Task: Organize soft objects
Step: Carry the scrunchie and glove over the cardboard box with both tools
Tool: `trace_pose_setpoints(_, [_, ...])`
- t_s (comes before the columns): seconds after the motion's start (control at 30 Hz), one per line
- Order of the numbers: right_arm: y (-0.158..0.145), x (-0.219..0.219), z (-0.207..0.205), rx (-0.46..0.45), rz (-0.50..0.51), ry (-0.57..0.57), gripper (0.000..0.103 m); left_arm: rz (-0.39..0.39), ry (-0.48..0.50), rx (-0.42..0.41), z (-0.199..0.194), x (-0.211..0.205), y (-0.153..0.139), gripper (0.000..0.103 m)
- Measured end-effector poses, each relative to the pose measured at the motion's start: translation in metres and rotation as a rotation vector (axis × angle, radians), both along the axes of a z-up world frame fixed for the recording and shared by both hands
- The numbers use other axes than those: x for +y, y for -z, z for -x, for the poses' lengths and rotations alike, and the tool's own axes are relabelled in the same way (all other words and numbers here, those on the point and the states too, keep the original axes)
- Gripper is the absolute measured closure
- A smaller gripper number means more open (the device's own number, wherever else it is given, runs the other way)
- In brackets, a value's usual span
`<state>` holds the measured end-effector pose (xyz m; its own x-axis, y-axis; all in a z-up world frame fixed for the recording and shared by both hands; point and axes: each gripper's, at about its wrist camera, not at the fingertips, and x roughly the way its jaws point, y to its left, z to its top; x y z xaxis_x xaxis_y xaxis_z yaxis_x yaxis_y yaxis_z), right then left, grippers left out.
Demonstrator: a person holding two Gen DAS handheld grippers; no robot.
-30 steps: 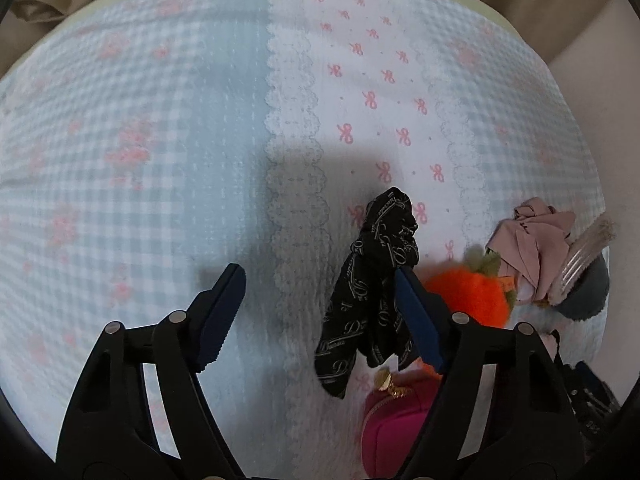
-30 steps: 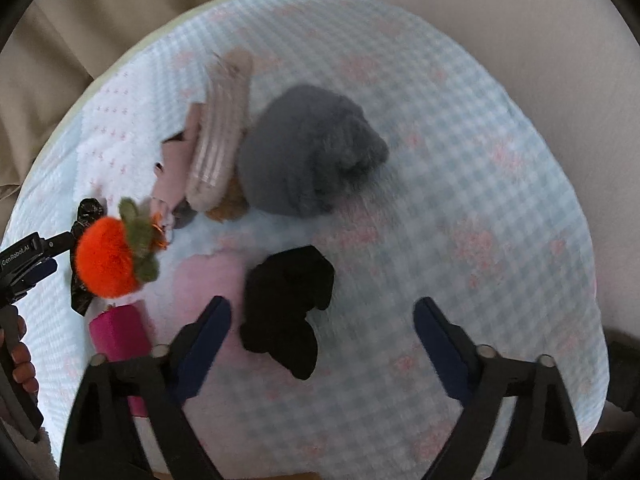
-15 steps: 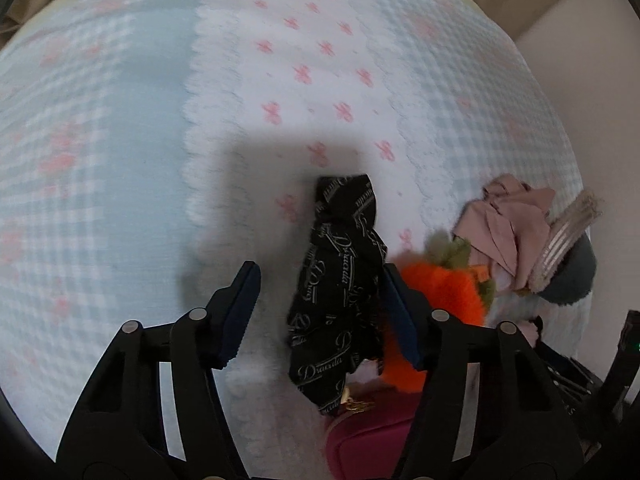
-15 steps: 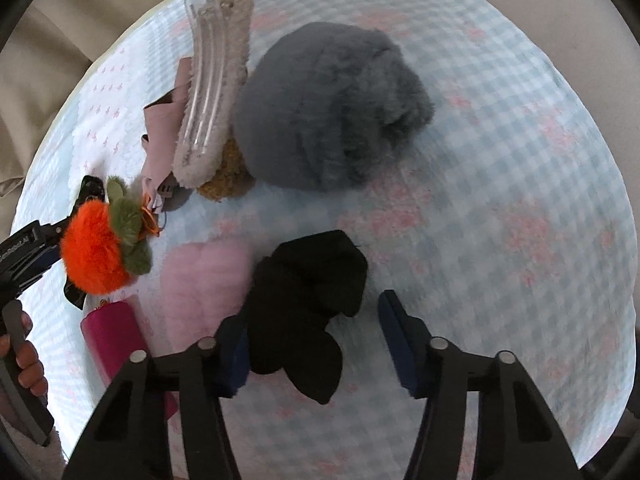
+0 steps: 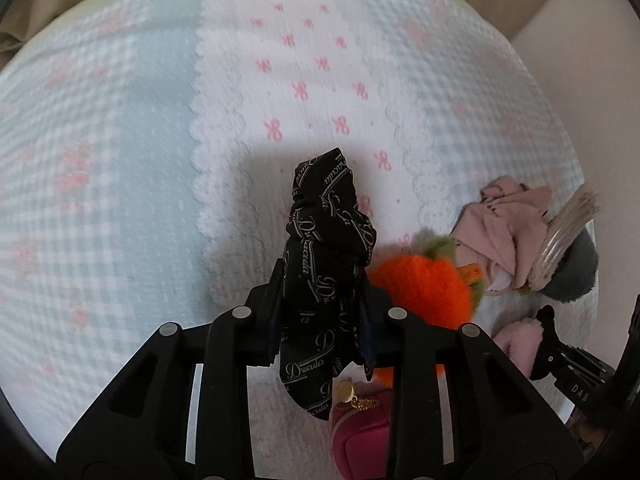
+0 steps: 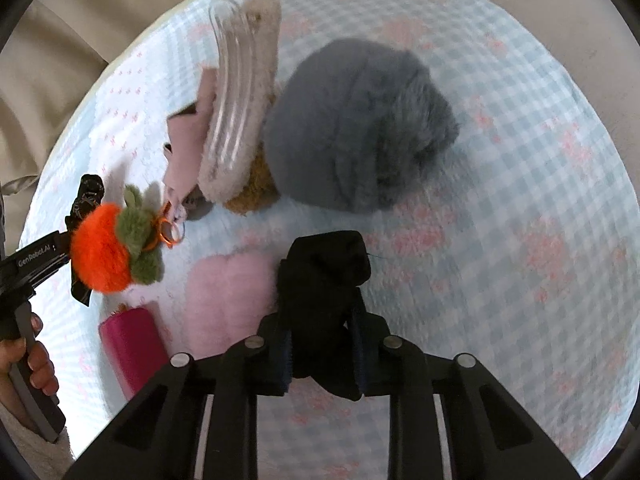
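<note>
My left gripper [image 5: 320, 316] is shut on a black scrunchie with white lettering [image 5: 324, 240], which also shows at the left edge of the right wrist view [image 6: 86, 196]. My right gripper [image 6: 322, 344] is shut on a plain black fuzzy scrunchie [image 6: 324, 276]. Both items rest on or just above the blue-and-pink checked bedspread [image 6: 520, 240]. An orange plush fruit with green leaves [image 5: 424, 292] [image 6: 108, 252] lies beside the left gripper.
A grey fluffy item [image 6: 356, 128], a clear hair claw on a beige fuzzy piece [image 6: 240, 92], a pink cloth bow [image 5: 508, 232], a pale pink fluffy pad [image 6: 232, 296] and a magenta pouch [image 6: 132, 344] lie clustered together. Beige fabric borders the bed.
Both grippers moved forward and closed, the left onto the lettered black scrunchie, the right onto the plain black scrunchie. They were open a second ago.
</note>
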<state>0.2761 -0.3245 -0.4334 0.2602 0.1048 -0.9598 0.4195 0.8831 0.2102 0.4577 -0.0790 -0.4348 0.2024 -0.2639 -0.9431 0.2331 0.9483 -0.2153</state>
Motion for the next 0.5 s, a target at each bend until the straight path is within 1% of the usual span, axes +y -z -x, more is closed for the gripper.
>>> trace_pose_setpoints(0.17, [-0.024, -0.003, -0.005, -0.044, 0.012, -0.004, 0.082, 0.011, -0.012, -0.035, 0.008, 0.012, -0.023, 0.077])
trace_pose_setpoints(0.27, [-0.041, -0.007, 0.000, -0.074, 0.018, -0.009, 0.082, 0.020, -0.018, -0.055, 0.015, 0.021, -0.039, 0.077])
trace_pose_setpoints(0.37, [-0.050, 0.002, 0.004, -0.103, 0.027, -0.017, 0.082, 0.023, -0.021, -0.071, 0.020, 0.023, -0.053, 0.077])
trace_pose_setpoints(0.47, [-0.066, 0.004, 0.020, -0.134, 0.031, -0.026, 0.082, 0.024, -0.026, -0.079, 0.029, 0.025, -0.071, 0.077])
trace_pose_setpoints(0.5, [-0.066, 0.008, 0.025, -0.143, 0.033, -0.027, 0.082, 0.027, -0.026, -0.089, 0.033, 0.026, -0.079, 0.077])
